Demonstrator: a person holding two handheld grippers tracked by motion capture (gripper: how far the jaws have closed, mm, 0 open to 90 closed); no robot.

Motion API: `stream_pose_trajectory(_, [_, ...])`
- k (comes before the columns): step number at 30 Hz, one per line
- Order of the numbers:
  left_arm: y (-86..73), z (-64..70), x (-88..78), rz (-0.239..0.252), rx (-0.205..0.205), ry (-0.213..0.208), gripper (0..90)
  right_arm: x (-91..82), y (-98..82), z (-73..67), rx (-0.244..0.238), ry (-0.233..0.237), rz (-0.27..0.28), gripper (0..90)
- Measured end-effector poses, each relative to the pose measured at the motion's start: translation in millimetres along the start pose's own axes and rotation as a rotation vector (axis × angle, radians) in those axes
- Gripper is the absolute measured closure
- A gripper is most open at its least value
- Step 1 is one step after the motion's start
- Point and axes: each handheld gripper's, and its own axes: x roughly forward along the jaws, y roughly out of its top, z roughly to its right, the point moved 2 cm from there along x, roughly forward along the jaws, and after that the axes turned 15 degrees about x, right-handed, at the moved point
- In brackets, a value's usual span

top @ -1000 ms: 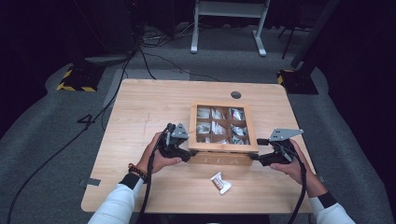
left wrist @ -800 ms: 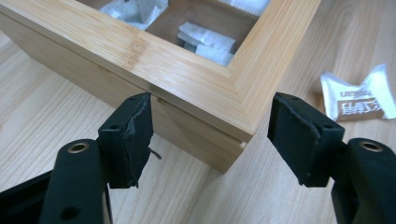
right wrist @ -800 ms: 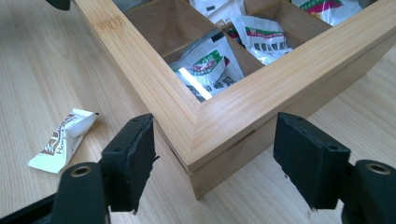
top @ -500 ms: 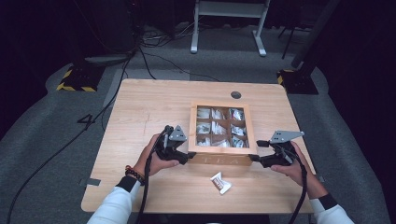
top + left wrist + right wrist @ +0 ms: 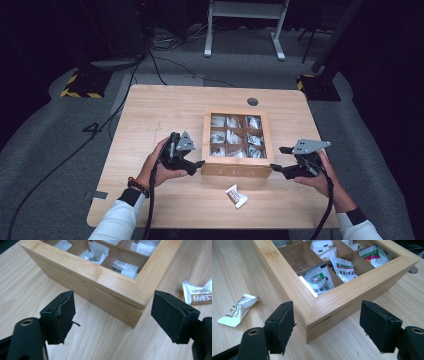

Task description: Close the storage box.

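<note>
While both hands rest on the table [image 5: 150, 110], the left gripper [image 5: 112, 315] stands with its two black jaws spread wide, nothing held between them. Its pads [image 5: 63, 315] are matte foam, the near one frayed at its edge. Just ahead of the jaws, centred in the gap, sits one front corner of a wooden box [image 5: 100, 272], pale bamboo with a mitred frame lid and a visible seam between lid and base. Off to this gripper's right a single loose packet [image 5: 198, 293] lies flat on the wood-grain tabletop, white with a brown printed band.

The right gripper [image 5: 327, 325] is likewise spread wide and empty, its jaws flanking the box's other front corner [image 5: 317, 307] without clearly touching it. To its left lies the same crinkled packet [image 5: 237, 310].

From the high view the left gripper [image 5: 192, 162] and right gripper [image 5: 280, 167] sit at the box's [image 5: 236, 171] two near corners, each topped by a grey three-cornered plate. The box is divided three by three into nine compartments; white sachets, some with green and red print, lie in most, though one near cell may be empty. One round grommet [image 5: 252, 101] is set in the table beyond.
</note>
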Motion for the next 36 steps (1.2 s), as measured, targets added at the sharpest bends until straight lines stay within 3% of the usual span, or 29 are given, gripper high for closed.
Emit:
stream_pose_trajectory(12, [-6.4,1.5,-14.2,-0.026,0.034,0.077,18.1,-13.8,-2.0,5.6,-0.009,-0.047,0.012,27.5])
stream_pose_trajectory(18, [-13.0,3.6,-19.3,-0.068,0.054,0.101,18.1,-16.0,-9.0,7.2,-0.044,-0.113,-0.008,26.1])
stream_pose_trajectory(22, [-18.0,7.0,-23.2,-0.085,0.066,0.140,17.9,-17.7,-14.3,8.1,-0.026,-0.116,-0.005,26.1])
stream_pose_trajectory(29, [-29.5,15.2,-28.2,-0.093,0.068,0.164,19.0,-22.6,-26.1,13.0,-0.007,-0.131,-0.006,25.7])
stream_pose_trajectory(30, [-35.4,18.5,-28.3,-0.115,0.076,0.184,20.0,-24.8,-32.1,15.5,-0.003,-0.140,-0.004,25.6])
stream_pose_trajectory(36, [-50.1,25.8,-27.7,-0.135,0.059,0.185,19.4,-25.3,-47.9,22.0,0.006,-0.165,-0.022,25.4])
